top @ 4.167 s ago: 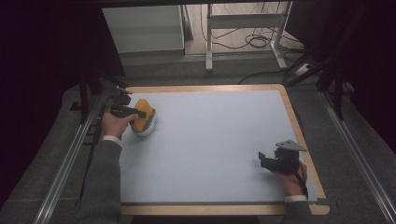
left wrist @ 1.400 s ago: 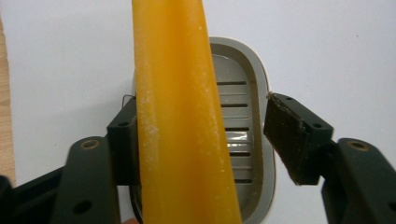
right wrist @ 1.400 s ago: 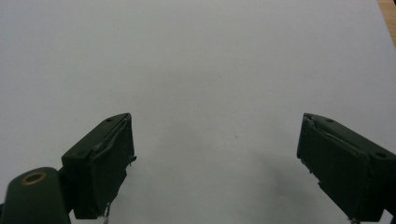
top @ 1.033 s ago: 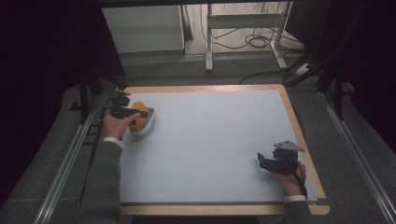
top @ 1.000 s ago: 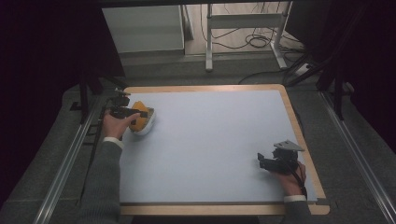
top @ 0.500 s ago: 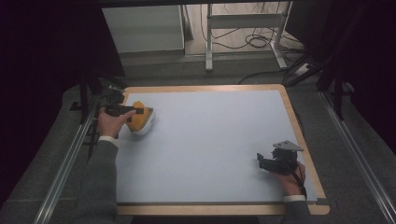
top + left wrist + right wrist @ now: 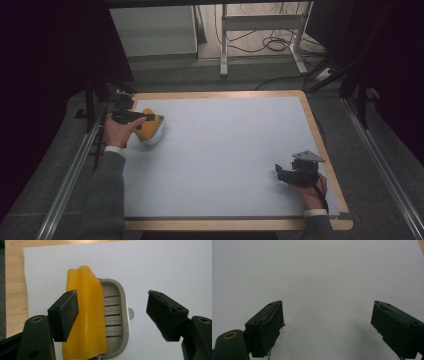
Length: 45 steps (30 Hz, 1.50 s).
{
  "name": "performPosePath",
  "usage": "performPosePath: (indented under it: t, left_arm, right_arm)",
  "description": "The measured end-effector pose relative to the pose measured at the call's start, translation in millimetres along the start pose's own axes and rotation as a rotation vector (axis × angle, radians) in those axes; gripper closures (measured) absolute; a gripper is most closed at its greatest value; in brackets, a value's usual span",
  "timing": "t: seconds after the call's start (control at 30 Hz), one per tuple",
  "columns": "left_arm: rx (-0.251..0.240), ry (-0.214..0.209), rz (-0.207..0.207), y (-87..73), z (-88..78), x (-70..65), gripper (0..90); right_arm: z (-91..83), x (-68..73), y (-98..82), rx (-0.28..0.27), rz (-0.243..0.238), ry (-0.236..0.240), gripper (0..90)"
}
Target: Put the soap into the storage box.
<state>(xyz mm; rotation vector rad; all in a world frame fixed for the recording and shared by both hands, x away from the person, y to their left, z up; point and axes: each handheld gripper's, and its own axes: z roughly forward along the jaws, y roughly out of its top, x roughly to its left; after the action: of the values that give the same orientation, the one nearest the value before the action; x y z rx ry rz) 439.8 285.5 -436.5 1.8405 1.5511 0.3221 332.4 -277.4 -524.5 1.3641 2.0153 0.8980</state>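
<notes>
The left gripper hangs released over the soap in its dish; the soap sits beside one finger, off-centre. Closing now could skew or slip it. The right gripper is released, holding nothing.

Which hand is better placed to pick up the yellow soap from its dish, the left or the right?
The left. Its tongs are open right above the yellow soap lying in the grey soap dish. The right tongs, also open, face only bare mat at the table's opposite side.
</notes>
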Motion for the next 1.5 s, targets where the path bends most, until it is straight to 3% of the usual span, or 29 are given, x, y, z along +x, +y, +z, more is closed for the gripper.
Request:
performPosePath:
  t: [0.33, 0.6, 0.8, 1.07, 1.23, 1.43, 1.5]
  left_arm:
    - [-0.01, -0.029, 0.059, -8.6, -6.4, -20.4, 26.2]
    - [-0.035, -0.056, 0.102, -27.4, -16.1, -31.7, 26.0]
    - [-0.067, -0.1, 0.132, -48.5, -24.9, -41.3, 26.3]
    - [-0.097, -0.187, 0.177, -90.0, -33.6, -52.5, 26.4]
    - [-0.094, -0.203, 0.201, -107.2, -31.7, -58.4, 26.4]
    - [-0.076, -0.227, 0.197, -129.7, -24.9, -62.2, 26.5]
    - [-0.067, -0.21, 0.201, -132.8, -23.6, -62.6, 25.9]
  right_arm:
    - [-1.4, -1.2, 0.0, -0.003, 0.003, 0.0, 10.9]
    - [-2.3, -1.1, 0.5, -0.007, 0.004, -0.004, 10.9]
    - [-3.0, -0.5, 0.9, -0.01, 0.003, -0.005, 10.9]
    - [-3.8, 0.2, 1.7, -0.011, 0.001, -0.006, 10.9]
    - [-4.0, 0.8, 1.9, -0.011, -0.003, -0.006, 10.9]
    - [-4.4, 0.6, 1.7, -0.012, 0.001, -0.007, 11.0]
    - [-4.4, 0.5, 1.6, -0.012, -0.001, -0.007, 10.9]
